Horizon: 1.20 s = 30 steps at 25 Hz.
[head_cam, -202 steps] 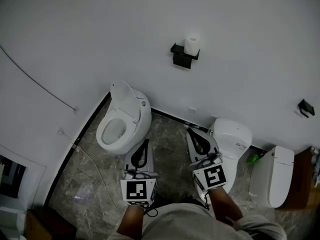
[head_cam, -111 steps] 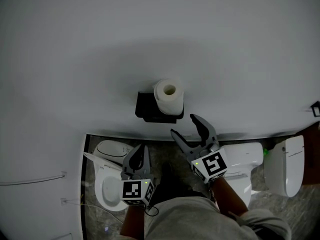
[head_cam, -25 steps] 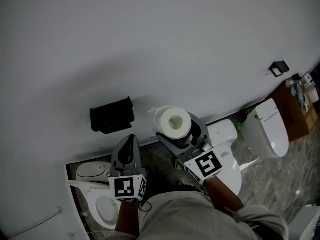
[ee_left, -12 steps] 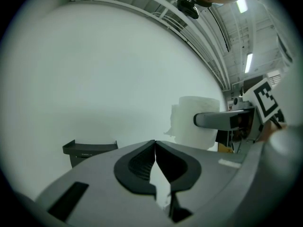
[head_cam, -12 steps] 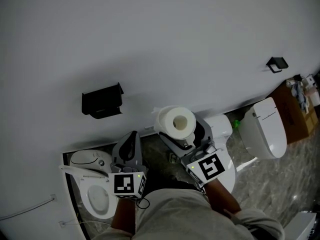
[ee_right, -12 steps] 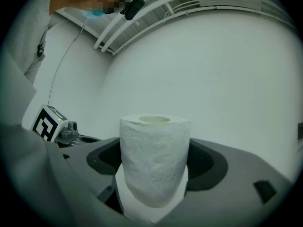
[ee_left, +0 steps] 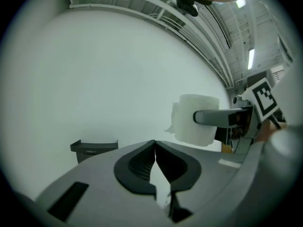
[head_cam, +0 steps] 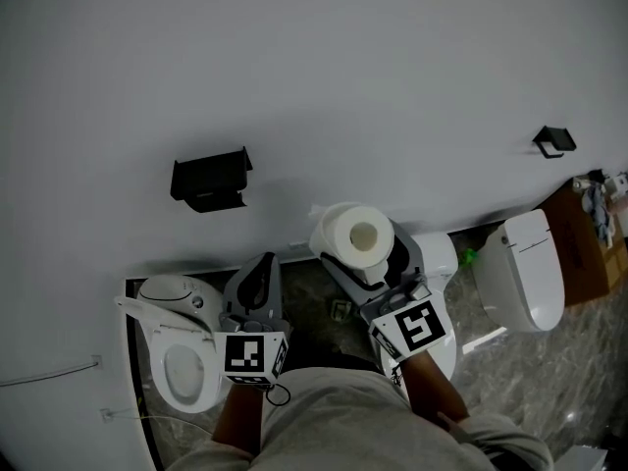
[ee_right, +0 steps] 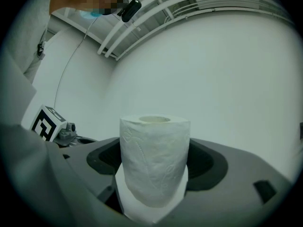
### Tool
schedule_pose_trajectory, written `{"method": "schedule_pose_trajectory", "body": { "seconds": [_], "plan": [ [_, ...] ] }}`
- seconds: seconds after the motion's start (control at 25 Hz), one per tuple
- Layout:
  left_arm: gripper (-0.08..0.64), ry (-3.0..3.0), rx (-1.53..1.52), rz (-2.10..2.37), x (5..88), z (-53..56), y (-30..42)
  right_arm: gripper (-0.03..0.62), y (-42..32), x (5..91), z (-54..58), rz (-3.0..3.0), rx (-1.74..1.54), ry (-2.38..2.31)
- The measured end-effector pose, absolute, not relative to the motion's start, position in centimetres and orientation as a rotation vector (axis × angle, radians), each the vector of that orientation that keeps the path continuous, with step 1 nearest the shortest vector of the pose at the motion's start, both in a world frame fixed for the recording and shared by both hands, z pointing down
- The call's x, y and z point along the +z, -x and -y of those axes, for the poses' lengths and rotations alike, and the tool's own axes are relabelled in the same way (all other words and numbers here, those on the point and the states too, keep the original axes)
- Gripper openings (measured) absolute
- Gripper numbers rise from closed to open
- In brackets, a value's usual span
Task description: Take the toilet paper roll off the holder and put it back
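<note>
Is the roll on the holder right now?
No, the toilet paper roll is clamped in the right tongs, apart from the bare black holder on the wall.

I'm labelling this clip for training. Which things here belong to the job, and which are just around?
Job:
toilet paper roll, clamped in the right gripper
black holder on the wall, with no roll on it

Just around:
left toilet
middle toilet
right toilet
small wall bracket

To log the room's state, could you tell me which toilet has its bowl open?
The leftmost toilet, beside the left gripper: its bowl is exposed, while the middle toilet and right toilet show only white tops.
</note>
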State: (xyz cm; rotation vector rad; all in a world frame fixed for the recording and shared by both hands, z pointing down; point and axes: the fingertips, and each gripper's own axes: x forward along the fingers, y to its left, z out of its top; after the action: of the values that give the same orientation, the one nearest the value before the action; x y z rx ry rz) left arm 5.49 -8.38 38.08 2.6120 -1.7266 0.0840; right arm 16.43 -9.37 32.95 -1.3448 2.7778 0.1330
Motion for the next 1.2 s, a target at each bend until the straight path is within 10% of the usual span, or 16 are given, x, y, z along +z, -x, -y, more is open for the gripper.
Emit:
{"method": "schedule_pose_trajectory", "body": {
  "seconds": [1.2],
  "plan": [
    [0.012, -2.324, -0.03, 2.064, 37.9, 12.2, 19.7, 0.394, 5.8, 26.6, 17.7, -2.809, 0.34, 1.08]
  ]
}}
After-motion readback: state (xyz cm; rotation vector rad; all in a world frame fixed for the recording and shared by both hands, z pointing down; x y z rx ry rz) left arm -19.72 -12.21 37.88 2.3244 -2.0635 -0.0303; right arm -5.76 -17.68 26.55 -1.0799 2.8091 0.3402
